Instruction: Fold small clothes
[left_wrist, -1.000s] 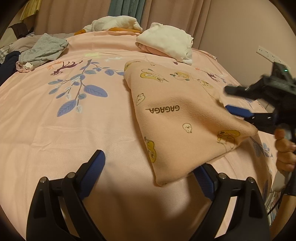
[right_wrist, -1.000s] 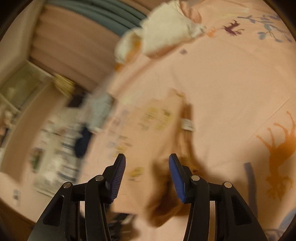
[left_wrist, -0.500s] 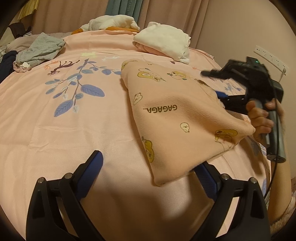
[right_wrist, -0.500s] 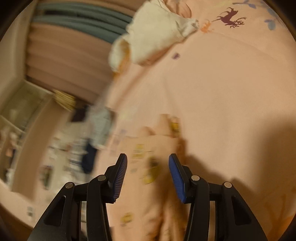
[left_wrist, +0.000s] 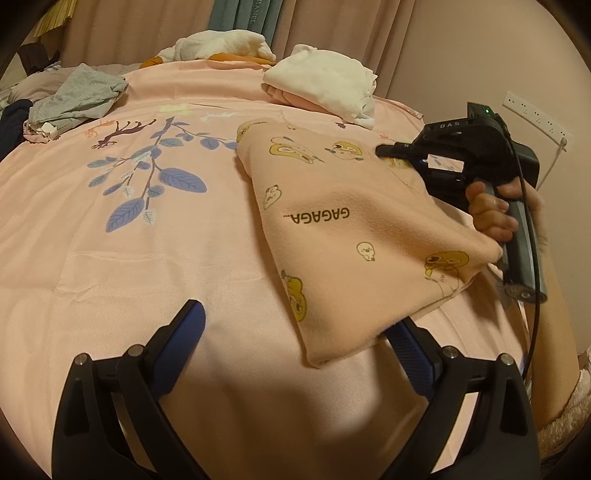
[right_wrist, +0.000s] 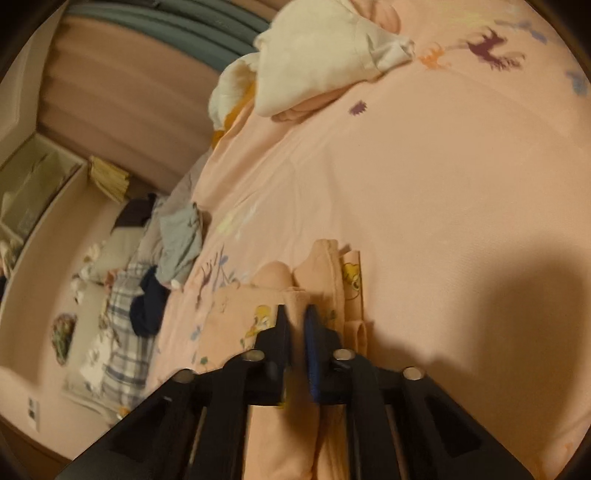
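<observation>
At the jaws, right gripper (right_wrist: 297, 334): jaws drawn almost together on a raised fold of the peach garment (right_wrist: 280, 424) along its far edge; cloth passes between the blue pads, though the wrist view is blurred.
Right gripper, left wrist view (left_wrist: 413, 157): black body at the garment's right side, handle grasped by the person's right hand (left_wrist: 495, 214), a cable running down from it.
Left gripper (left_wrist: 295, 339): jaws spread wide and holding nothing; the left blue pad (left_wrist: 181, 343) lies over bare sheet, the right one is partly hidden under the garment's near corner.
Peach garment (left_wrist: 354, 240): folded to a rough rectangle, lying on the bed right of centre; printed with yellow cartoon figures and the upside-down word "GAGAGA"; its right edge is lifted off the sheet.
Bed sheet (left_wrist: 129, 277): pink, printed with a blue-leaved branch (left_wrist: 147, 184) left of the garment, well apart from it.
White folded clothes (left_wrist: 325, 85): stacked beyond the garment, near the curtain, on a pink piece.
White and orange heap (left_wrist: 221, 46): at the far edge of the bed, left of the folded stack.
Grey garment (left_wrist: 77, 96): crumpled at the far left of the bed, beside dark cloth at the picture's edge.
Curtains (left_wrist: 332, 22): pinkish with a teal strip, behind the bed.
Power strip (left_wrist: 535, 118): white, on the wall at right.
</observation>
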